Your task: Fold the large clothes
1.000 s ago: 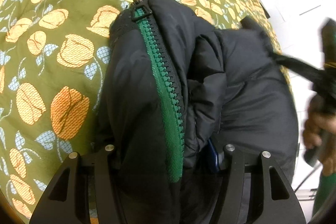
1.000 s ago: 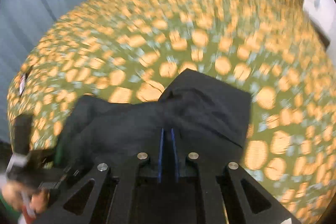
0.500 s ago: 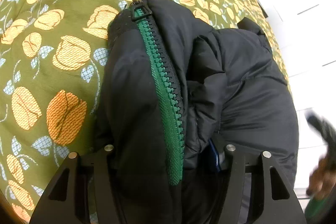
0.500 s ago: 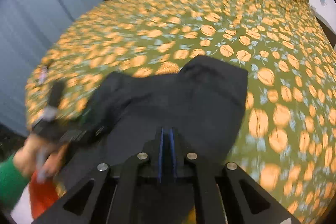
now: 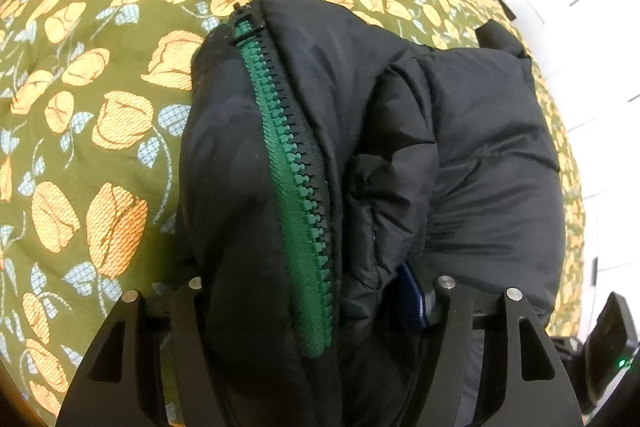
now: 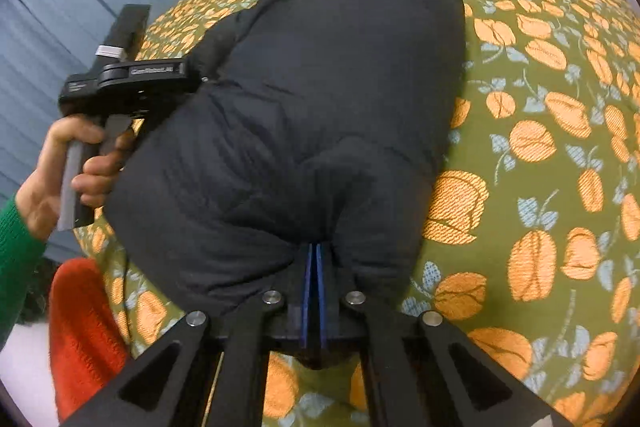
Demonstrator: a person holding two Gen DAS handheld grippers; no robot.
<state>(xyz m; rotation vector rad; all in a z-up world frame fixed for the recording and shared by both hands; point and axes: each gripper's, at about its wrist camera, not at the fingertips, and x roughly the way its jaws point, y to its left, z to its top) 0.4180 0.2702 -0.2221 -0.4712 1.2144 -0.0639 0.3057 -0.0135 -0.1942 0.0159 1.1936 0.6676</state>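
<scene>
Both grippers (image 5: 316,283) (image 6: 314,267) pinch the black jacket (image 6: 320,99), whose bulk hides their fingertips.

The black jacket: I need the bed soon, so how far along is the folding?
Done: the black jacket lies bunched into a bundle on the floral bedspread. In hand: the left gripper, jaws just opening, straddles the green zipper edge; the right gripper pinches the other end. Left: flattening and neat final folds.
</scene>
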